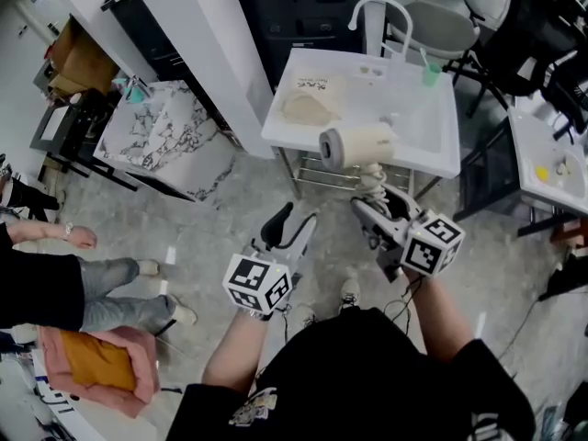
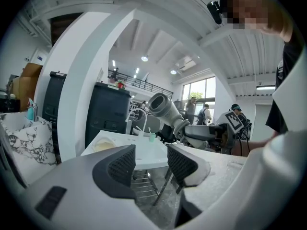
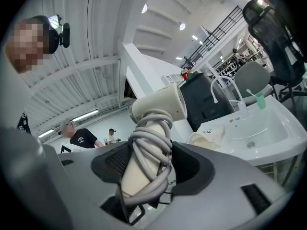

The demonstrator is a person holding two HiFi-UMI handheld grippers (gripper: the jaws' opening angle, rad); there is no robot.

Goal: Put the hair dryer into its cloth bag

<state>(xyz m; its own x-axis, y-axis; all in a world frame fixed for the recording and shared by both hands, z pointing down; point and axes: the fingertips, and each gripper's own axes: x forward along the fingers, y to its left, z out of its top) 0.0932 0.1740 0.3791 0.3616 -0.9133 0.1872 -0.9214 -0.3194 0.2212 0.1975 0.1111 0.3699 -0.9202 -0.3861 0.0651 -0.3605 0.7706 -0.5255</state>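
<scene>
A cream hair dryer with its grey cord wound round the handle hangs over the front edge of the white washbasin. My right gripper is shut on that wrapped handle; in the right gripper view the pads press the cord and handle from both sides. The beige cloth bag lies flat on the basin's left part, also in the right gripper view. My left gripper stands open and empty, left of the dryer and below the basin's edge. Its own view shows the hair dryer ahead.
A white faucet and a green cup stand at the basin's back. A marble-patterned block and a white pillar are to the left. A person stands at far left. A black chair and a white table are at right.
</scene>
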